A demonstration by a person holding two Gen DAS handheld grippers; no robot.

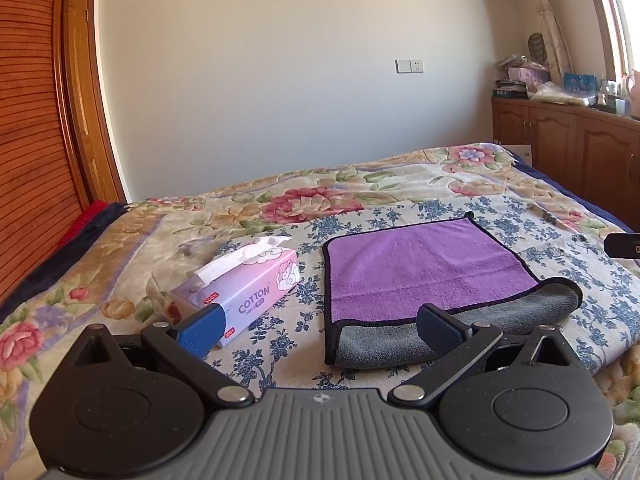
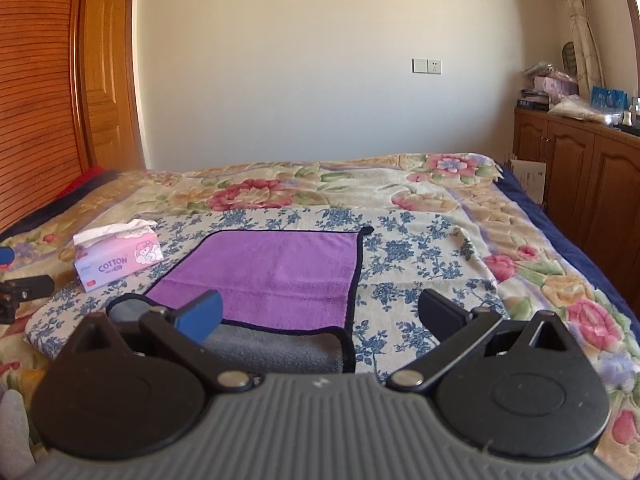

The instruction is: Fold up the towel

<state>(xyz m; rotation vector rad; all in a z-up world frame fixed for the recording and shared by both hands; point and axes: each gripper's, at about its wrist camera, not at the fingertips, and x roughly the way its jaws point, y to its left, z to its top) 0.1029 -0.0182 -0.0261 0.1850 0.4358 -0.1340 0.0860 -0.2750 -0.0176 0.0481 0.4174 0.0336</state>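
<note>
Bed [image 1: 120,240]: floral cover, tissue box [image 1: 244,284] beside towel.
Towel [image 1: 424,268]: purple, near edge rolled — grey underside up.
Left gripper [image 1: 320,326]: jaws wide, empty.
Right gripper [image 2: 320,316]: jaws wide, empty.

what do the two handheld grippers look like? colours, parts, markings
Both look alike. The left gripper and right gripper each have a ribbed grey body with a small emblem at its centre, two round black side housings with triangular cut-outs, black linkage arms on silver rivets, and blue textured finger pads. No cables or sleeves show.
</note>
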